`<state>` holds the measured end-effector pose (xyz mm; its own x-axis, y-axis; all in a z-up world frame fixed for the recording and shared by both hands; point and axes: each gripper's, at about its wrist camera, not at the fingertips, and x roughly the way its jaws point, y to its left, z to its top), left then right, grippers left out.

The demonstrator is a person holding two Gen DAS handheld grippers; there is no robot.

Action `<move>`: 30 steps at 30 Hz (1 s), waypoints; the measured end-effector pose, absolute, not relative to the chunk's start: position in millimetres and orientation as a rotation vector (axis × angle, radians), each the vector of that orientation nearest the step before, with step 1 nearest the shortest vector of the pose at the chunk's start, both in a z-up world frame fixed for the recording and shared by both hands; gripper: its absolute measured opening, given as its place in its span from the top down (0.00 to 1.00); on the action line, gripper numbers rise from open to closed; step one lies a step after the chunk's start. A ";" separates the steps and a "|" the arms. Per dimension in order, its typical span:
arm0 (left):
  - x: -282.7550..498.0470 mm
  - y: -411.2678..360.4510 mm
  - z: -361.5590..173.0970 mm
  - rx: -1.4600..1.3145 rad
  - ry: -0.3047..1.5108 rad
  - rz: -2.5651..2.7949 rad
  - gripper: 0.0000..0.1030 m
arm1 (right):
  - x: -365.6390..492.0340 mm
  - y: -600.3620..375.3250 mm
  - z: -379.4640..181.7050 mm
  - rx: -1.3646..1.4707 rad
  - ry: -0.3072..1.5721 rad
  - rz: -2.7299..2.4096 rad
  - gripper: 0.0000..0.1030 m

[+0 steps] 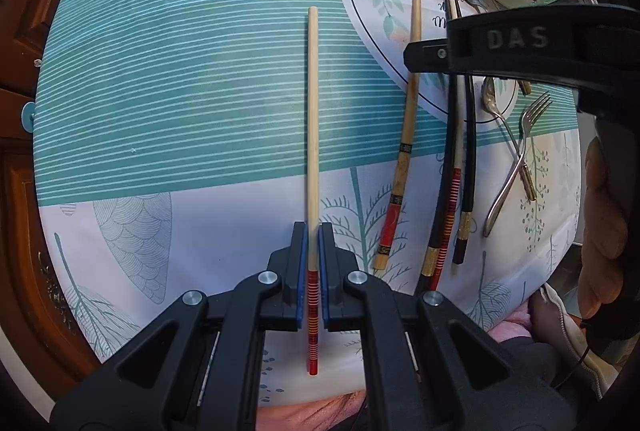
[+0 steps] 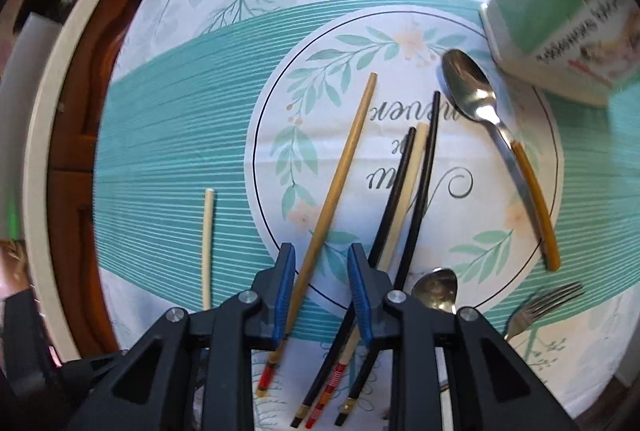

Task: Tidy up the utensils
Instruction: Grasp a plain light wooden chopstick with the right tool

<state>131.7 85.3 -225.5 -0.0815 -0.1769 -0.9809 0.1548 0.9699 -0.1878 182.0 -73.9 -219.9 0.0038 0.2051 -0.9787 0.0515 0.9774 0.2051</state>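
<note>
Left gripper (image 1: 311,271) clamped on pale chopstick (image 1: 313,135) pointing 12 o'clock; right gripper (image 2: 322,287) jaws apart, straddling tan chopstick (image 2: 340,171) angled toward 1 o'clock, not pressing it.

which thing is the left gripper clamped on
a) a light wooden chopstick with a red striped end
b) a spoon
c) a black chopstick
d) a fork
a: in the left wrist view the left gripper has its blue pads closed on the chopstick, while the fork lies off to the side on the tablecloth.
</note>
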 end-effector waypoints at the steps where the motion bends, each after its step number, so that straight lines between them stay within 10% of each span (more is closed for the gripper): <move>1: 131.3 85.5 -227.1 -0.019 1.630 -0.275 0.97 | 183.4 -67.6 -219.6 0.154 1.569 0.111 0.74; 10: 133.1 82.8 -227.2 -0.042 1.608 -0.300 0.97 | 183.4 -27.4 -219.2 -0.113 1.544 0.112 0.92; 30: 113.5 73.9 -163.2 -0.033 1.251 -0.303 0.97 | 137.3 -134.8 -178.2 0.463 1.356 0.399 0.94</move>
